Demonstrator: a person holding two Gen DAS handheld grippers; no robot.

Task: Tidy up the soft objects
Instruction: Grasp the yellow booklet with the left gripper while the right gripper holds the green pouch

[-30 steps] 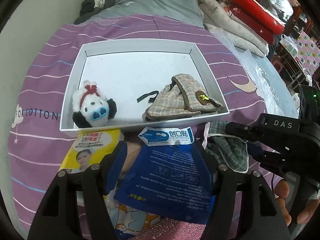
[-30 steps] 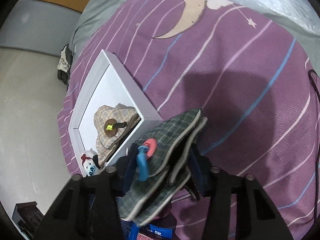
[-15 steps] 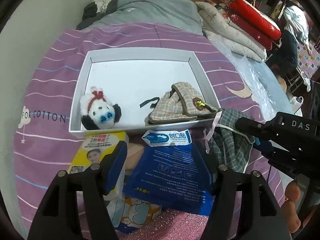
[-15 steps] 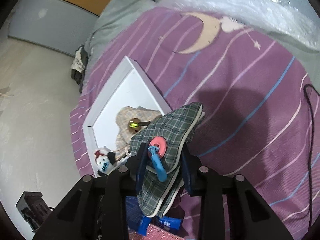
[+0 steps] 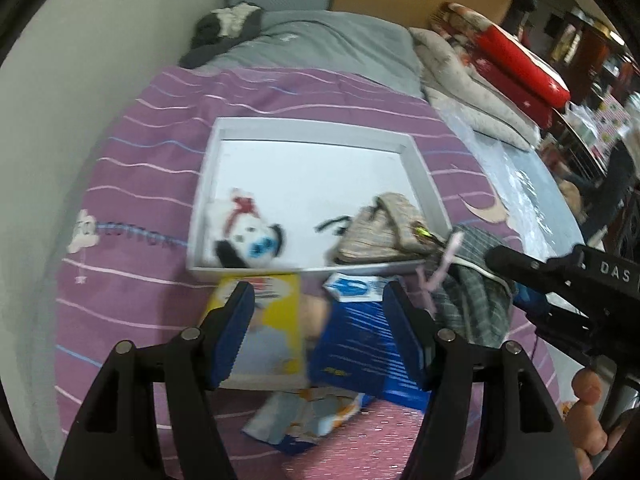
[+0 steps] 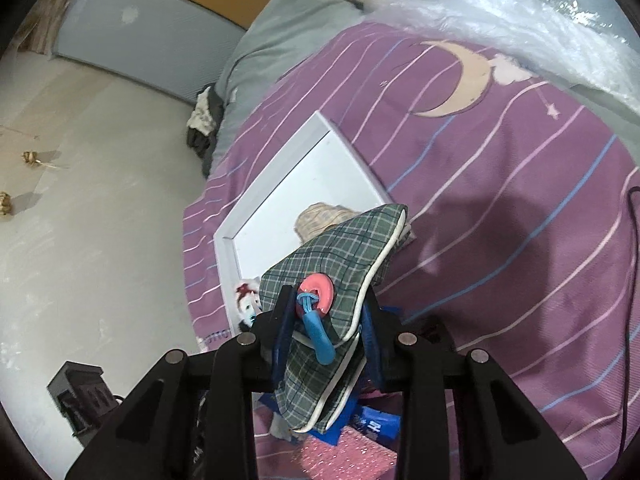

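Observation:
A white tray [image 5: 208, 168] lies on the purple striped bedspread [image 5: 140, 152]. Inside it sit a small white plush toy [image 5: 248, 236] and a beige plaid pouch [image 5: 380, 232]. My right gripper [image 6: 326, 320] is shut on a green plaid pouch [image 6: 340, 248] with a pink button and blue loop, held up off the bed by the tray's near right corner. That green plaid pouch [image 5: 472, 292] and the right gripper also show at the right of the left wrist view. My left gripper [image 5: 320, 332] is open, hanging over a yellow packet [image 5: 276, 320] and a blue packet [image 5: 356, 344].
A patterned packet [image 5: 308, 416] and a pink glittery sheet [image 5: 360, 440] lie near me. Folded quilts [image 5: 492, 80], a grey blanket [image 5: 320, 44] and clear plastic wrap [image 6: 540, 24] border the bedspread. The tray [image 6: 272, 184] has bare floor at its far side. A pale wall runs on the left.
My right gripper closed further on the green plaid pouch and lifted it off the bed. My left gripper rose and pulled back, staying open.

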